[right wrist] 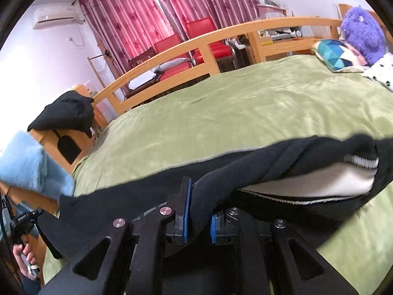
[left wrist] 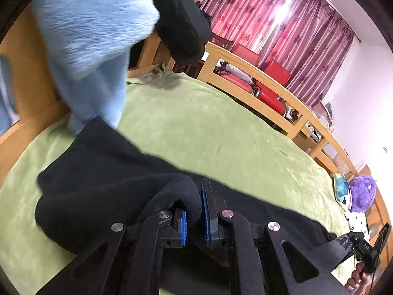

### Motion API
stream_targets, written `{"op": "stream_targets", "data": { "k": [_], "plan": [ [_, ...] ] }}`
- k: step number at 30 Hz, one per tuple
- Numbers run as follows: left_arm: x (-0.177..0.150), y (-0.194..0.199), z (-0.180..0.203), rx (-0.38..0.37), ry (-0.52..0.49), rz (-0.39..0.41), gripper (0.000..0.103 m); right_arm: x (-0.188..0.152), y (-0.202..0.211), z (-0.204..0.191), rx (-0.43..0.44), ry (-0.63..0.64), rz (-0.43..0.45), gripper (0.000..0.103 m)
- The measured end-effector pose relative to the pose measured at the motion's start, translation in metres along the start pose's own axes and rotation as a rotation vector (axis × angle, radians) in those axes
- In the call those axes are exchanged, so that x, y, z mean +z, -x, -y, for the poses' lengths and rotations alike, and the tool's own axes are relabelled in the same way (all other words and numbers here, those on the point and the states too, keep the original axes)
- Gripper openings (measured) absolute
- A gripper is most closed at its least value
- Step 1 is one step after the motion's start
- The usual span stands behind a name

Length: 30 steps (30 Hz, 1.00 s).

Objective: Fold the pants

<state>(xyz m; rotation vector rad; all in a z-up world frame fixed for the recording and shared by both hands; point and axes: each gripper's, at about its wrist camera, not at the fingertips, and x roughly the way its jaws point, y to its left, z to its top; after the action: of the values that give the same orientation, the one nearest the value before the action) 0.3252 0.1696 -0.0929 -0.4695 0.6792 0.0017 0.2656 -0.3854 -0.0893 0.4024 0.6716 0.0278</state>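
Black pants (left wrist: 98, 172) lie across a green blanket (left wrist: 208, 127) on a bed. My left gripper (left wrist: 195, 211) is shut on a thick fold of the black fabric, pinched between its blue pads. In the right wrist view the pants (right wrist: 282, 162) stretch to the right, lifted a little off the blanket (right wrist: 245, 110), and their white inner lining (right wrist: 307, 184) shows at the open waist. My right gripper (right wrist: 200, 211) is shut on a black edge of the pants near that waist. A hand (right wrist: 24, 253) at the far left holds the other tool's handle.
A fluffy light blue cloth (left wrist: 93, 36) hangs at the left over the wooden bed frame (left wrist: 270, 86). A black garment (right wrist: 66, 113) is draped on a bed corner. A purple plush toy (right wrist: 363, 32) and a patterned pillow (right wrist: 336, 54) sit at the bed's far right. Red chairs (right wrist: 203, 32) stand behind the rail.
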Motion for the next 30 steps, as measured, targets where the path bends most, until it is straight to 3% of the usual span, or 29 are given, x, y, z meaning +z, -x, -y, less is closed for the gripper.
{"op": "stream_targets", "data": {
  "k": [4, 7, 8, 10, 12, 14, 17, 20, 23, 26, 30],
  "plan": [
    [0.020, -0.045, 0.004, 0.040, 0.011, -0.015, 0.013, 0.027, -0.045, -0.001, -0.017, -0.032, 0.016, 0.013],
    [0.014, -0.083, 0.000, 0.113, 0.044, -0.128, 0.029, 0.028, -0.086, 0.002, -0.067, -0.027, -0.032, 0.031],
    [0.008, -0.090, -0.001, 0.120, 0.041, -0.164, 0.036, 0.021, -0.101, 0.005, -0.084, -0.029, -0.072, 0.045],
    [-0.008, -0.085, -0.002, 0.094, 0.023, -0.164, 0.047, 0.007, -0.113, 0.007, -0.082, -0.021, -0.131, 0.047],
    [-0.024, -0.071, 0.001, 0.075, -0.007, -0.149, 0.068, -0.009, -0.107, 0.006, -0.082, 0.013, -0.135, 0.053],
    [-0.041, -0.046, 0.006, 0.069, -0.048, -0.115, 0.072, -0.023, -0.091, 0.007, -0.093, 0.048, -0.115, 0.061],
    [-0.061, -0.018, 0.009, 0.052, -0.086, -0.103, 0.083, -0.048, -0.062, 0.018, -0.100, 0.066, -0.110, 0.061],
    [-0.091, 0.002, 0.001, 0.035, -0.103, -0.135, 0.085, -0.072, -0.033, 0.034, -0.140, 0.080, -0.111, 0.069],
    [-0.118, 0.003, -0.014, 0.081, -0.080, -0.193, 0.085, -0.095, -0.013, 0.055, -0.187, 0.054, -0.117, 0.074],
    [-0.142, 0.001, -0.032, 0.068, 0.006, -0.250, 0.085, -0.114, -0.007, 0.088, -0.222, -0.036, -0.167, 0.074],
    [-0.162, -0.006, -0.046, 0.029, 0.093, -0.283, 0.083, -0.124, -0.008, 0.121, -0.181, -0.185, -0.167, 0.075]
  ]
}}
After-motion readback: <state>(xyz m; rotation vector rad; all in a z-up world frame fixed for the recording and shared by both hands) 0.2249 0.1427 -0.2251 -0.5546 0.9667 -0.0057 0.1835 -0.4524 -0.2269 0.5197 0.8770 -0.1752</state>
